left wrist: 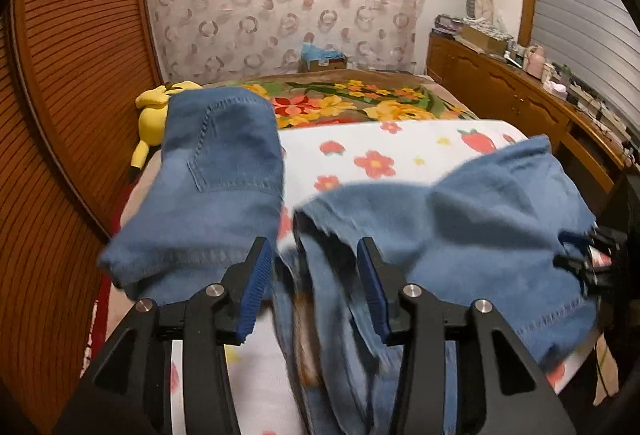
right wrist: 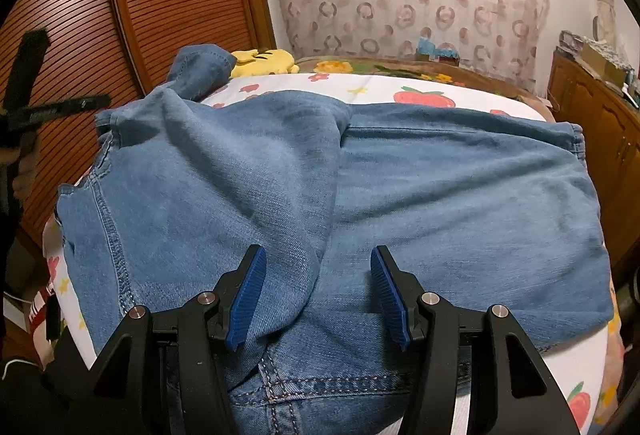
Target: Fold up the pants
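Blue denim pants lie spread across a bed's white strawberry-print sheet, with one part folded over on the left and the waistband nearest the camera. My right gripper hovers open just over the denim, its blue pads apart on either side of a fold ridge. In the left wrist view, my left gripper is open; blurred, loose denim hangs between its pads without being pinched. A pocketed section rises at the left and more denim bunches at the right.
A yellow plush toy lies at the bed's far left by the slatted wooden door. A floral blanket covers the far end of the bed. A cluttered wooden cabinet runs along the right. A hand shows at the left edge.
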Tool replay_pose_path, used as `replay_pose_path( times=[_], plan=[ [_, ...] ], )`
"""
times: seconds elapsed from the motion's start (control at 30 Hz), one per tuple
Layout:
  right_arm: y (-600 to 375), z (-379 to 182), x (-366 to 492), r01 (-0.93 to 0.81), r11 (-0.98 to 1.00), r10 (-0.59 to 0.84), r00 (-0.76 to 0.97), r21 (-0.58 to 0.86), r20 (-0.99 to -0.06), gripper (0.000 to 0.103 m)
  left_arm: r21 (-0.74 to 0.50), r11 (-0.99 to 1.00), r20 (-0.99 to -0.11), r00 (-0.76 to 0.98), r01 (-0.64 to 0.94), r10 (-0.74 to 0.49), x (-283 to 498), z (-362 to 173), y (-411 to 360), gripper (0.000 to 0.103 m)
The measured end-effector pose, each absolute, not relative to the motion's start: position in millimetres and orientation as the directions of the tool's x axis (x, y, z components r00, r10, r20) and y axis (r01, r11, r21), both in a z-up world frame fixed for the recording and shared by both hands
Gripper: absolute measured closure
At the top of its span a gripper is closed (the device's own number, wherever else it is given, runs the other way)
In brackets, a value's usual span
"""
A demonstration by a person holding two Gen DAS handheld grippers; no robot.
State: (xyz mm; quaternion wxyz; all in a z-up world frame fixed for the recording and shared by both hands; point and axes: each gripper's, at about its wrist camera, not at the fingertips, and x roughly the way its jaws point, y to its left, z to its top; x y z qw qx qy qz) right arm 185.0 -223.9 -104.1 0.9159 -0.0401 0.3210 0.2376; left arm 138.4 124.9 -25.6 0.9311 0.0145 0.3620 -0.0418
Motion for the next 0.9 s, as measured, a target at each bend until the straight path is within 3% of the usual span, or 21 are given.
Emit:
replay_pose_path(
  times=[0.4, 0.5, 0.53, 0.63, 0.9],
  plan=[
    [-218, -88, 152, -0.489, 0.871, 0.426, 0.702, 0.049, -0.571, 0.046, -0.049, 0.981, -0.727, 0.666, 0.187, -0.164, 94, -71, 96, 0.063],
    [-218, -88, 144, -0.503, 0.862, 0.443, 0.691, 0.059, -0.571, 0.046, -0.068, 0.979, -0.727, 0.662, 0.19, -0.18, 93, -74, 96, 0.072],
    [-218, -90, 142, -0.502, 0.863, 0.439, 0.692, 0.056, -0.574, 0.046, -0.069, 0.979, -0.726, 0.664, 0.192, -0.181, 92, -74, 96, 0.083],
    [-221, -94, 139, -0.493, 0.869, 0.427, 0.692, 0.051, -0.583, 0.046, -0.048, 0.981, -0.708, 0.686, 0.189, -0.166, 82, -69, 93, 0.096],
    [-229, -95, 136, -0.492, 0.867, 0.437, 0.676, 0.079, -0.594, 0.046, -0.081, 0.978, -0.617, 0.76, 0.194, -0.202, 39, -28, 107, 0.102]
  ],
)
